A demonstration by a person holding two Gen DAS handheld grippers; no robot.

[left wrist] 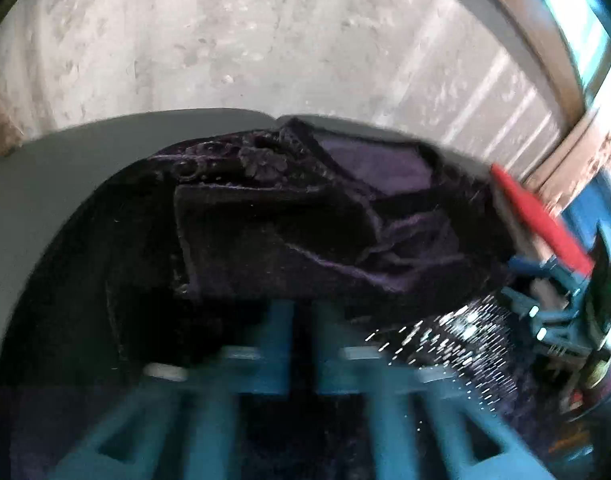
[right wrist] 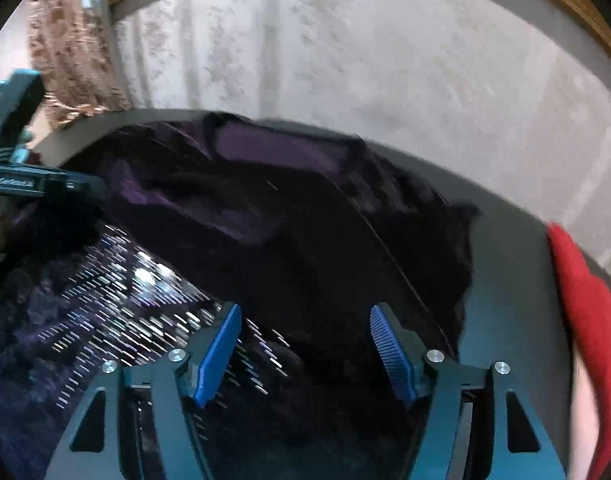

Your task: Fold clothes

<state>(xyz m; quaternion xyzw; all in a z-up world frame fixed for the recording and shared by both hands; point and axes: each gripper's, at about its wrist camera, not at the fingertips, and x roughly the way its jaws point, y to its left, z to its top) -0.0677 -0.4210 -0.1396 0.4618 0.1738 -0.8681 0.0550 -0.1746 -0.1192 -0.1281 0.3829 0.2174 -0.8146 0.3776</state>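
A dark purple velvet garment point(left wrist: 305, 220) lies crumpled on a grey table point(left wrist: 45, 184), with an embroidered neckline point(left wrist: 261, 160) towards the far edge. A sequined patch point(left wrist: 465, 332) glitters at its near right. My left gripper point(left wrist: 301, 328) is blurred low over the cloth with its fingers together, shut; I cannot make out whether fabric is pinched. My right gripper point(right wrist: 305, 312) is open above the garment point(right wrist: 305, 240), its blue pads point(right wrist: 221, 352) wide apart and nothing pressed between them. The sequined patch point(right wrist: 145, 280) lies just to its left.
A red sleeve point(right wrist: 585, 320) runs along the right edge, and it also shows behind the right gripper point(left wrist: 513, 280). The left tool's black body point(right wrist: 33, 184) enters from the left. A pale patterned curtain point(right wrist: 345, 60) hangs behind the table point(right wrist: 505, 280).
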